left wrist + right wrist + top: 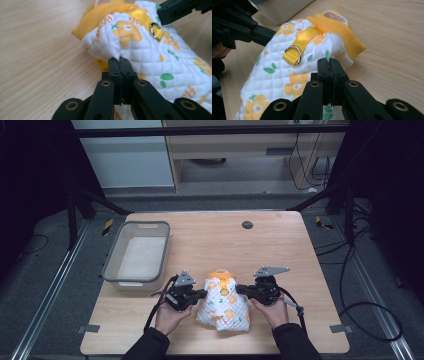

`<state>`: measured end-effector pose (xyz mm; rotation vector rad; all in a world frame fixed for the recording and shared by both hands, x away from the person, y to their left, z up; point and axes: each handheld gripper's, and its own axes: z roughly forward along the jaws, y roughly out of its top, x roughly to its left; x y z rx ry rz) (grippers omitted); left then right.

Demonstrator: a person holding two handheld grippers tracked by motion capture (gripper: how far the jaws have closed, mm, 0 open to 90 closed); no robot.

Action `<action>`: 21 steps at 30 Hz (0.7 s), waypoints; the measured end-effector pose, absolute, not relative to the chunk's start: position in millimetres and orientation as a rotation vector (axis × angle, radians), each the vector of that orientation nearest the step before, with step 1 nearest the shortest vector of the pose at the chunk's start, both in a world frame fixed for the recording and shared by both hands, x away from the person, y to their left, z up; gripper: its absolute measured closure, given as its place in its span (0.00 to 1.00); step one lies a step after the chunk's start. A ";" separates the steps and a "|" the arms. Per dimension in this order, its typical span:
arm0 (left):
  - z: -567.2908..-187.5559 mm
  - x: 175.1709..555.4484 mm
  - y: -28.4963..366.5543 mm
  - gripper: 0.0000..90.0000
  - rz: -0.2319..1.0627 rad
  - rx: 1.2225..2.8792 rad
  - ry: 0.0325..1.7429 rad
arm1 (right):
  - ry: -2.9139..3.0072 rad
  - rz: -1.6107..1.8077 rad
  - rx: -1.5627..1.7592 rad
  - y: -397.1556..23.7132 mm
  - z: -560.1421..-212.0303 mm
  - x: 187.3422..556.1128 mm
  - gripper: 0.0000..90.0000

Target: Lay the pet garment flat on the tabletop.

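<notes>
Jaws of the left gripper (119, 60) pinch the quilted vest's (223, 305) fabric edge; right gripper (329, 60) likewise clamps the opposite side, probably to lift it spread between them; vest sits at lower centre of the high view, grey bin (112, 262) to its upper left.

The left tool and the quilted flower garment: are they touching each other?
Touching. The left gripper view shows the left tool shut on a pinched fold of the quilted flower garment.

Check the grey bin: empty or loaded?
Empty. The grey bin shows a bare pale floor; the quilted garment lies on the table beside it.
</notes>
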<state>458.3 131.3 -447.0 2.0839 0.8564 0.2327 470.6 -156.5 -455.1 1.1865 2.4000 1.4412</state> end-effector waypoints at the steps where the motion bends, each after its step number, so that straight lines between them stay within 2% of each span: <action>1: -443.2 456.4 132.4 1.00 0.244 2.077 0.848 | 2.394 1.443 1.188 -157.2 -454.0 469.8 0.98; 15: -414.0 443.7 138.3 1.00 0.285 1.998 0.813 | 2.299 1.547 1.086 -159.2 -426.1 457.1 0.98; 21: -390.0 432.6 142.3 1.00 0.330 1.946 0.788 | 2.252 1.594 1.046 -158.9 -407.5 445.9 0.98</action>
